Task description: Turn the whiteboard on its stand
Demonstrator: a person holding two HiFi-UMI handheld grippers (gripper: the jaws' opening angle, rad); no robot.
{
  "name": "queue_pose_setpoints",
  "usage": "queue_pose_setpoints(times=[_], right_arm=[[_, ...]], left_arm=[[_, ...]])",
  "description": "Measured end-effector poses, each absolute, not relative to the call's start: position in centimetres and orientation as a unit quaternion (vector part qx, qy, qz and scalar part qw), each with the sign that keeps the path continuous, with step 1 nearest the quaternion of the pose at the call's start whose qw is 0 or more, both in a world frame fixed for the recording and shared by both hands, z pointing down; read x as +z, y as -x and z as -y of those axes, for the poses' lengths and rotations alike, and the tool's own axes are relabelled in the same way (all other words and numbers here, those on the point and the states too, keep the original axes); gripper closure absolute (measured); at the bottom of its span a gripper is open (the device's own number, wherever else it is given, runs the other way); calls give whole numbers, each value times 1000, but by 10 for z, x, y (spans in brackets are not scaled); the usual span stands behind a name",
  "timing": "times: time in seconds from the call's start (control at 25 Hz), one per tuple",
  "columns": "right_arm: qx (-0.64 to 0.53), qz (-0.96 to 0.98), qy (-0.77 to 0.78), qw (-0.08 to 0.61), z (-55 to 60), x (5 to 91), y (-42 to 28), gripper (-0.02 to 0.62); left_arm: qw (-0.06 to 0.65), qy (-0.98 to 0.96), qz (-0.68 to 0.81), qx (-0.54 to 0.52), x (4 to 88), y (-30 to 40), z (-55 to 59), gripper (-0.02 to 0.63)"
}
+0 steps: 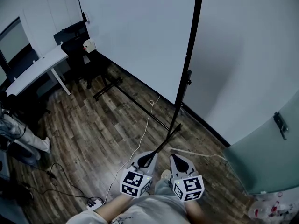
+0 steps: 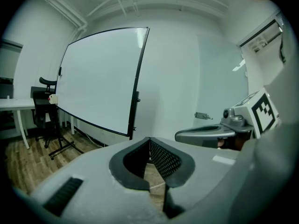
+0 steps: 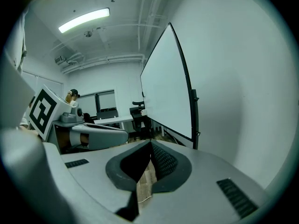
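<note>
— What's at the far left?
— A white desk point(image 1: 35, 69) by the wall point(image 1: 243, 55), with a black chair point(image 1: 74, 43) next to it.
— And the whiteboard?
— The whiteboard point(image 1: 140, 36) is upright on its black stand point(image 1: 189, 64), close to the wall. It is ahead of both grippers and well apart from them. A white cable point(image 1: 142, 134) trails over the wood floor point(image 1: 93, 139) below it.
— The left gripper?
— The left gripper point(image 1: 149, 158) is low in the middle, jaws pressed together with nothing between them. One foot point(image 1: 166, 141) of the stand reaches toward its tip; I cannot tell whether they touch.
— The right gripper?
— The right gripper point(image 1: 176, 158) is just beside it, also pressed together and empty.
— Farther right?
— A frosted glass door point(image 1: 266, 157).
</note>
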State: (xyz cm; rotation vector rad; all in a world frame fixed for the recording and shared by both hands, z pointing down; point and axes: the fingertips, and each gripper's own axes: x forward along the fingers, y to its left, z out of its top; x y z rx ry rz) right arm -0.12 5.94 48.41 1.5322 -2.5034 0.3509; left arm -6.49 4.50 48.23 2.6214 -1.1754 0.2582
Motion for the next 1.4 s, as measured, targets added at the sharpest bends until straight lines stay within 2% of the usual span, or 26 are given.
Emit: queue_pose_setpoints(times=[0.56, 0.96, 1.4], right_arm=[[106, 860, -491, 88, 57, 470, -62, 588], [111, 871, -471, 84, 82, 472, -63, 588], [108, 843, -520, 88, 123, 456, -74, 589]], left_arm=[[135, -883, 441, 82, 474, 8, 61, 595], [136, -877, 453, 88, 474, 10, 87, 595], [132, -894, 418, 92, 464, 6, 124, 595]])
